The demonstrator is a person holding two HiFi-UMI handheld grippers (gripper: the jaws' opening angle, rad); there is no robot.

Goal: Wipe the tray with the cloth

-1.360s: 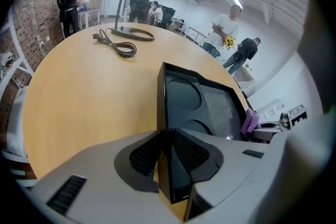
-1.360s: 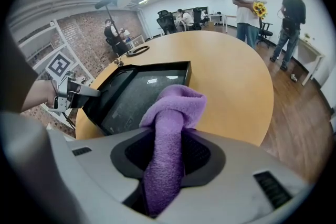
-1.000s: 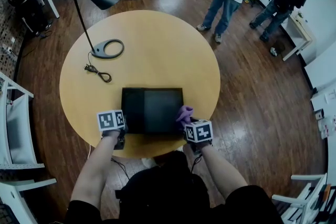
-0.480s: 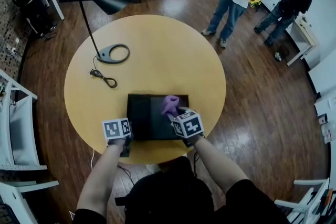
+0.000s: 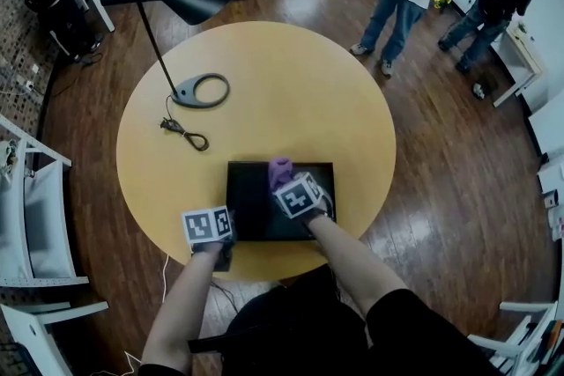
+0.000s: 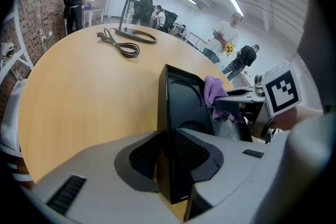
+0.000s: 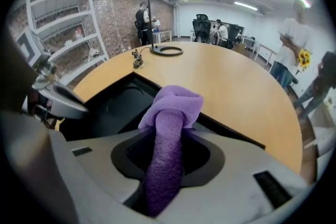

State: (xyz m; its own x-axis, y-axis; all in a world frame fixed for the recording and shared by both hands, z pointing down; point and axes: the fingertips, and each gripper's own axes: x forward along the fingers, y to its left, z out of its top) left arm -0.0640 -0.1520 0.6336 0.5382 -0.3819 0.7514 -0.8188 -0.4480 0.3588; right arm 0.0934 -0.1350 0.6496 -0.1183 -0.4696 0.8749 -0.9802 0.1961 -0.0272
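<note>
Tray braced for wiping
Left hand-held gripper [image 6: 169, 162] clamps the black rectangular plastic tray [image 5: 251, 216] at its lower-left rim, steadying it; right hand-held gripper [image 7: 167, 165] pinches the purple fleece cloth [image 7: 170, 113] mid-frame, ready to wipe.

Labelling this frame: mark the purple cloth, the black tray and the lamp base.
purple cloth [image 5: 280, 170], head view, bunched tip
black tray [image 5: 251, 202], head view, bare left floor
lamp base [image 5: 183, 94], head view, thick left end

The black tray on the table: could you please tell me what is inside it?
Inside the tray I see the purple cloth, clamped in the right hand-held gripper. The patch of tray floor beneath the cloth and gripper is covered, so I cannot see it.
</note>
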